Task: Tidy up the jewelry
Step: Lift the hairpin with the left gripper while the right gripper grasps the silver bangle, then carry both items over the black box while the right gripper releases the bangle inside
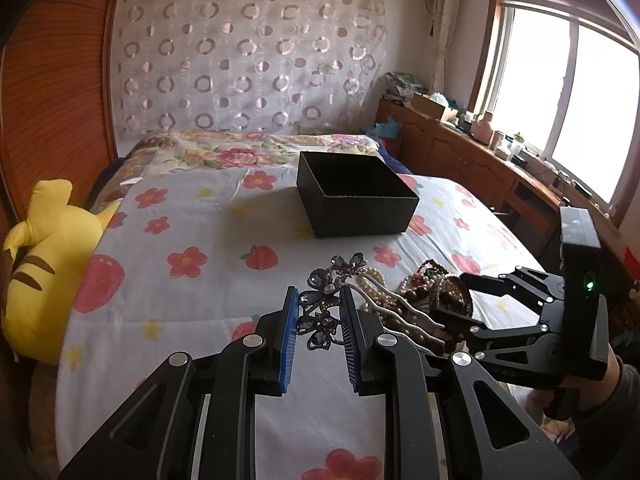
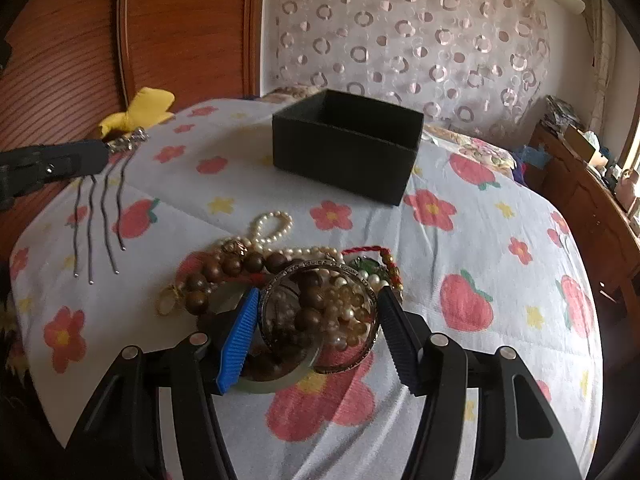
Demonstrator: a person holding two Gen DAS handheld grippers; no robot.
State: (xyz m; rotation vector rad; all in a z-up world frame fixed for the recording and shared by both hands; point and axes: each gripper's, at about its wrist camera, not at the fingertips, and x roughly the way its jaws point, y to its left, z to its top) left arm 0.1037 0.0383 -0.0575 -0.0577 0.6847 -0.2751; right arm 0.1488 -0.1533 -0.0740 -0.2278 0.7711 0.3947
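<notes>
On the floral bedspread (image 2: 480, 240) the open black box (image 2: 348, 144) sits beyond the jewelry heap (image 2: 304, 300), which the spread right gripper (image 2: 316, 336) straddles, while the left gripper (image 1: 319, 320) clamps the hair comb (image 1: 320, 312), prongs pointing rightward.

1 black box (image 2: 347, 148), 1 hair comb (image 1: 326, 306), 1 jewelry pile (image 2: 304, 300), 1 yellow plush (image 1: 48, 264).

The left tool (image 1: 319, 322) has its two blue-padded fingers (image 1: 289, 340) drawn in close, pressing from both sides. The right tool (image 2: 316, 338) reaches in low from the right, fingers (image 2: 236, 340) spread wide apart and gripping nothing. A sleeved hand (image 1: 588, 392) holds the right tool's handle, near right.
</notes>
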